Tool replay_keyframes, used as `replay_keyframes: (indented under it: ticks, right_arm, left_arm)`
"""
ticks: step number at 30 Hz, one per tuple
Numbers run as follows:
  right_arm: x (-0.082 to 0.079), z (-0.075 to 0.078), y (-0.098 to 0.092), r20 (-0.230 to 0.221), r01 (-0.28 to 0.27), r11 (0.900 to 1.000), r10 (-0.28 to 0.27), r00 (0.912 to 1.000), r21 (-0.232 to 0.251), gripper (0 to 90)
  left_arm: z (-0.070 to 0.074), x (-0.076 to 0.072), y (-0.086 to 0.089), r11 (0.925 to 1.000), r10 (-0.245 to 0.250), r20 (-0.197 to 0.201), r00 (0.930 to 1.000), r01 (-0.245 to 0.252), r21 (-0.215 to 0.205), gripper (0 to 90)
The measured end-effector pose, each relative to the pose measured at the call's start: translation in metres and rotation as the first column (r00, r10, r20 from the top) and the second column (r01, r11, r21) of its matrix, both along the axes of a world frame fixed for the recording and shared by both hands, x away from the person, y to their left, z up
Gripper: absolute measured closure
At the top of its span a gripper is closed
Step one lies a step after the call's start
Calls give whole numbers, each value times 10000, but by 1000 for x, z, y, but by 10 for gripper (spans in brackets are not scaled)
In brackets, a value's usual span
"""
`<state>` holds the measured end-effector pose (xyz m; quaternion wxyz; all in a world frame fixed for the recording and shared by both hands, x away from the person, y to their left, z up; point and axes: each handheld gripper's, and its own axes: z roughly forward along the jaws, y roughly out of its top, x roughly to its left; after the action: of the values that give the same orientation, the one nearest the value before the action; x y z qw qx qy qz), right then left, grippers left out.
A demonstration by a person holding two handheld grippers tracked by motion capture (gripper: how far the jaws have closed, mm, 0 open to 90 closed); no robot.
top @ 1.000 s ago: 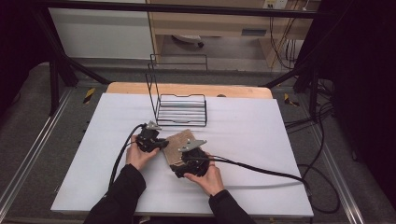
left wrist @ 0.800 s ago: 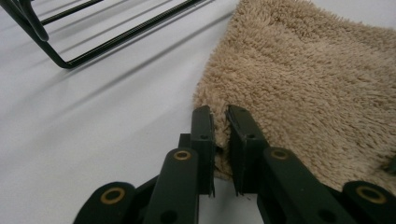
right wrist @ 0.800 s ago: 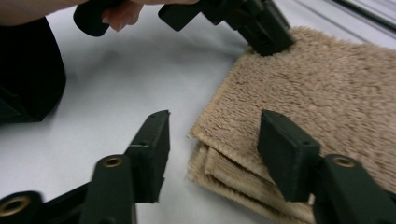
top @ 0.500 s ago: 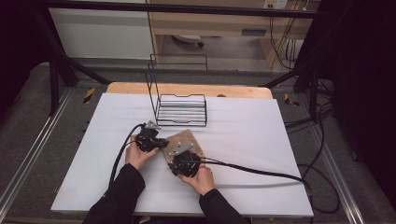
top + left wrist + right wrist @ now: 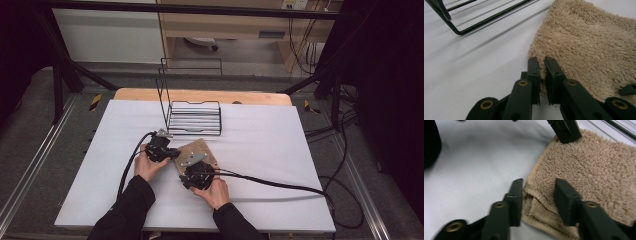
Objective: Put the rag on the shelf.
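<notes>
A folded tan towel (image 5: 201, 149) lies on the white table (image 5: 270, 145), in front of a black wire rack (image 5: 195, 118). My left gripper (image 5: 172, 154) is shut on the towel's left edge; in the left gripper view its jaws (image 5: 541, 62) pinch the pile of the towel (image 5: 586, 45). My right gripper (image 5: 189, 169) is at the towel's near corner. In the right gripper view its jaws (image 5: 539, 185) stand apart astride the folded corner of the towel (image 5: 594, 165) and have just been opening. The left gripper's jaw (image 5: 565, 130) shows farther along that edge.
The rack's base wires (image 5: 474, 22) lie just beyond the towel's far edge. A black cable (image 5: 270, 182) trails from the right gripper across the table to the right; another loops left of the left hand. A wooden board edge (image 5: 200, 95) runs behind the rack.
The right hand has shifted slightly left along the towel's near side. The left hand and the towel have stayed put.
</notes>
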<state>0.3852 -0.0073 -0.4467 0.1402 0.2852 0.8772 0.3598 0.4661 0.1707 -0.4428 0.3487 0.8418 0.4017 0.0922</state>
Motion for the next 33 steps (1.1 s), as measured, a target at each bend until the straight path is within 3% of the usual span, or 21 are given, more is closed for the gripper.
replay_keyframes:
  ticks: [2, 5, 9, 14, 20, 26, 29, 30, 31, 33]
  right_arm:
    - [-3, -2, 1, 206, -86, 9999, 88, 9997, -80, 474]
    - [-3, -4, 0, 641, -24, 9985, 58, 9979, -540, 520]
    - [-3, -4, -1, 796, -78, 9977, 131, 9967, -668, 570]
    - [-1, -3, -3, 1058, -23, 9941, 138, 9943, -1081, 774]
    - [6, 2, -6, 535, 0, 9971, 41, 9986, -767, 821]
    - [3, 12, -12, 324, -517, 9974, 534, 9980, -509, 822]
    - [-4, 16, -14, 13, -1139, 9933, 1140, 9935, -198, 821]
    - [-4, 16, -14, 13, -1139, 9933, 1140, 9935, -198, 821]
    - [-8, 17, -14, -141, -1542, 9880, 1541, 9880, -64, 819]
    - [-11, 18, -14, -285, -1849, 9827, 1850, 9823, 52, 816]
  left_arm:
    - [0, 0, 1, 10000, 12, -35, 10000, -12, -51, 823]
    - [0, 0, 0, 10000, 31, -10, 10000, -31, -22, 824]
    - [1, 1, 0, 10000, 31, -156, 9999, -31, 1, 824]
    - [1, 2, 1, 9998, 128, -239, 9996, -131, -131, 828]
    - [3, 1, 4, 9990, 250, -407, 9989, -264, -358, 841]
    - [14, -14, 10, 9992, 178, -395, 9991, -192, -355, 844]
    - [20, -33, 17, 9995, 236, -419, 9988, -244, -196, 844]
    - [20, -33, 17, 9995, 236, -419, 9988, -244, -196, 844]
    - [21, -44, 22, 9989, 362, -516, 9980, -376, -269, 844]
    - [21, -49, 25, 9982, 476, -571, 9972, -496, -348, 844]
